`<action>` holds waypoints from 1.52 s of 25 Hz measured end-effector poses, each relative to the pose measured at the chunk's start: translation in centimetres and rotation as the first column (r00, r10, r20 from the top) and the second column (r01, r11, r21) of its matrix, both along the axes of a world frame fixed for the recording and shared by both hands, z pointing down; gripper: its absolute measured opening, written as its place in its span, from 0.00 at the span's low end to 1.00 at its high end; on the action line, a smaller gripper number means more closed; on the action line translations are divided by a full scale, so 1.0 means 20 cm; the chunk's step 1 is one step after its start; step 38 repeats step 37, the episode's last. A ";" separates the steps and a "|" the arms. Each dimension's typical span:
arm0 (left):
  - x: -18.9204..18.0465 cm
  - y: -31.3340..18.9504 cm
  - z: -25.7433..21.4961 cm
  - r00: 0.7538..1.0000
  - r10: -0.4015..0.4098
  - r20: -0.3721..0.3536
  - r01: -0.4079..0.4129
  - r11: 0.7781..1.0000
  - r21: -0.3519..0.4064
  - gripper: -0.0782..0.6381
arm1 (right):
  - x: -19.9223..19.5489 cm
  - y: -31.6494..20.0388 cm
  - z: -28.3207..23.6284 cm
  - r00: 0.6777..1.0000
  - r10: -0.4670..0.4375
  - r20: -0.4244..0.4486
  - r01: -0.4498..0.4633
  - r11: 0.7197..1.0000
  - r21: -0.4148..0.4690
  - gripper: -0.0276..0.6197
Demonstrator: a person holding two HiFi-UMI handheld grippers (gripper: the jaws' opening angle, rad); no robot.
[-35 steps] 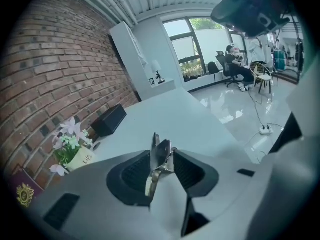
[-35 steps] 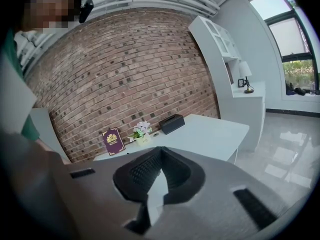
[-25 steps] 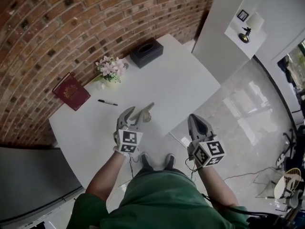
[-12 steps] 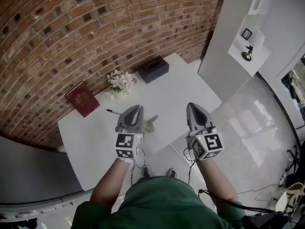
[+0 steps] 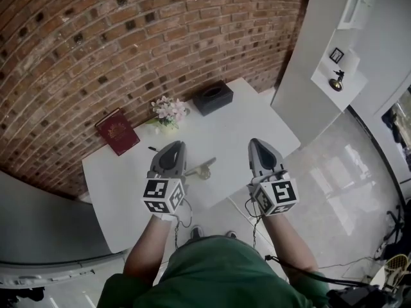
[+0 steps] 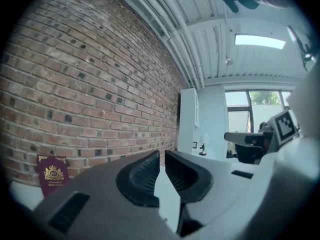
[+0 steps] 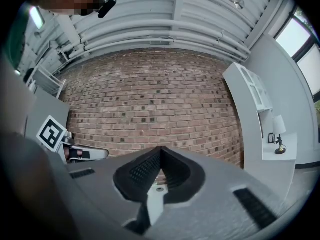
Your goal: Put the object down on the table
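Observation:
A small beige object [image 5: 203,169] lies on the white table [image 5: 244,117], near the front edge. My left gripper [image 5: 176,144] hovers just to its left, apart from it. In the left gripper view the left gripper [image 6: 161,154] has a narrow slit between its pads and nothing in it. My right gripper [image 5: 255,141] hangs to the right of the object, over the table's front edge. In the right gripper view the right gripper [image 7: 160,150] has its tips together and holds nothing.
On the table by the brick wall lie a dark red booklet [image 5: 117,131], a black pen [image 5: 154,150], a small pot of pink flowers [image 5: 169,111] and a black tissue box [image 5: 212,97]. A white cabinet [image 5: 324,56] stands to the right.
A second ago the beige object stood at the left gripper's tips. It now lies on the table, and the left gripper has drawn away to its left. Both grippers sit higher.

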State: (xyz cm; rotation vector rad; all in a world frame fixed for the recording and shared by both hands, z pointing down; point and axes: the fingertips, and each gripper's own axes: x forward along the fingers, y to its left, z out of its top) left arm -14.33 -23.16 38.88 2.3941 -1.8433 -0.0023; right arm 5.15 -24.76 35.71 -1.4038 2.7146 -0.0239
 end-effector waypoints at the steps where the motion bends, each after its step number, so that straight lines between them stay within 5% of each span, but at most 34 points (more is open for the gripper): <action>1: -0.01 0.01 0.00 1.000 -0.002 -0.003 0.002 1.000 0.000 0.15 | 0.00 0.00 0.00 1.000 0.000 0.001 0.000 1.000 -0.004 0.05; 38: -0.07 0.01 0.02 1.000 0.006 -0.013 -0.006 1.000 0.000 0.15 | 0.01 0.01 0.07 1.000 0.013 -0.023 -0.014 0.999 -0.040 0.05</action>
